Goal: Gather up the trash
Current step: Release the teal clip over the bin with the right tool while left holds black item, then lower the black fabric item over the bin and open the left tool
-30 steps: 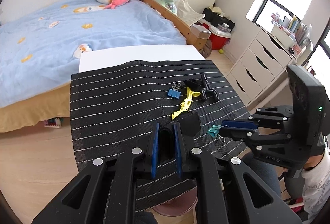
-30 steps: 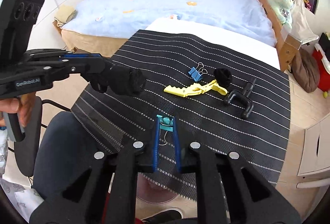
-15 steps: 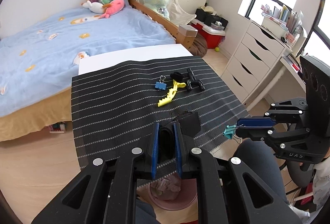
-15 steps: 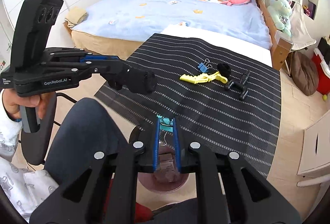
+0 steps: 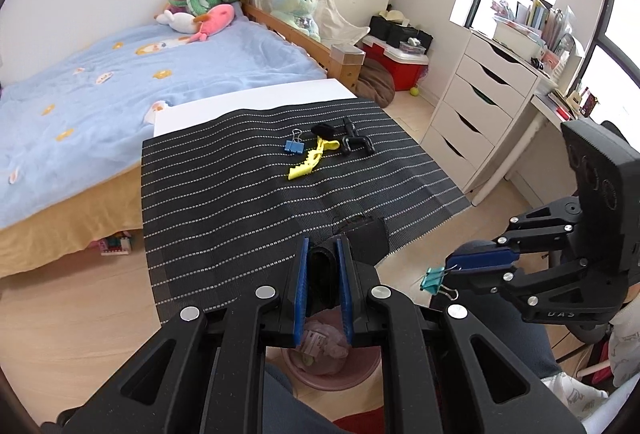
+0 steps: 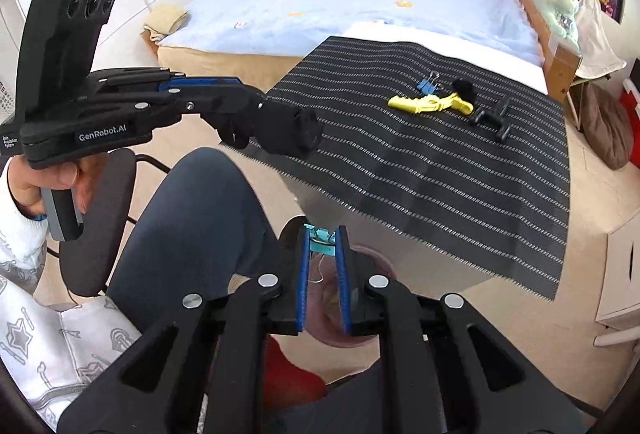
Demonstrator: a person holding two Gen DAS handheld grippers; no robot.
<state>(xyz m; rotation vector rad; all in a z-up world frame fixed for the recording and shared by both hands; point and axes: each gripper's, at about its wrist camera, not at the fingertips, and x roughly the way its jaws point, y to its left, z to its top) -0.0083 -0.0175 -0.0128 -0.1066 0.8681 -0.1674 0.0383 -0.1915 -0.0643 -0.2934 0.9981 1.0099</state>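
My left gripper (image 5: 323, 258) is shut on a black rolled strap (image 5: 360, 236), held off the near edge of the table; it also shows in the right wrist view (image 6: 286, 128). My right gripper (image 6: 322, 240) is shut on a teal binder clip (image 6: 322, 238), seen from the left wrist view (image 5: 434, 279) too. Both hang above a pink bin (image 5: 360, 370) on the floor with crumpled trash inside; the bin (image 6: 372, 254) shows below my right gripper. On the striped black mat (image 5: 224, 186) lie a blue binder clip (image 5: 294, 146), a yellow clip (image 5: 312, 164) and black pieces (image 5: 354, 144).
A bed with a blue cover (image 5: 100, 82) stands behind the table. White drawers (image 5: 476, 102) stand to the right. The person's legs (image 6: 188, 218) and a chair (image 6: 92, 226) are beside the bin.
Both grippers have pulled back from over the mat to beyond its near edge, carrying the strap and the teal clip. The pink bin has come into view below them.
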